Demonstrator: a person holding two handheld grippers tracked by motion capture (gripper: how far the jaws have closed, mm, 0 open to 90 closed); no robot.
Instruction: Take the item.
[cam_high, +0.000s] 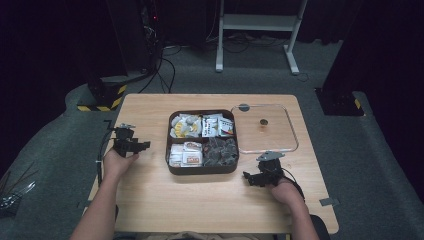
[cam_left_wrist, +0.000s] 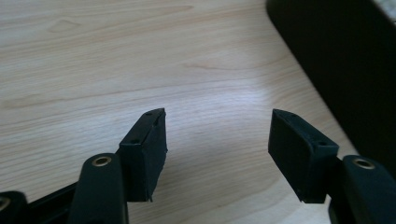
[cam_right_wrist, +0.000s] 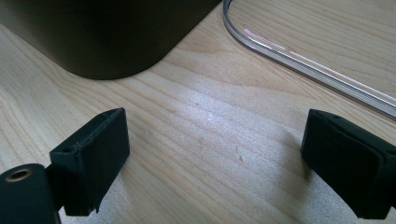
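Both my grippers rest low over the table (cam_high: 150, 200), nothing held. Left gripper (cam_high: 141, 145) sits at 9 o'clock of the brown snack box (cam_high: 202, 170); its jaws stand partly apart over bare wood, box wall (cam_left_wrist: 336, 70) just to one side. Right gripper (cam_high: 248, 176) sits at 4 o'clock of the box; its jaws gape wide, empty, with the box corner (cam_right_wrist: 107, 42) ahead and the clear lid (cam_high: 265, 149) near at 1 o'clock. The box holds packets in four compartments and is uncovered; the lid lies flat at its 3 o'clock.

Judgement: lid goes on next. Take the lid by its near rim, lift level, align corners before lowering.
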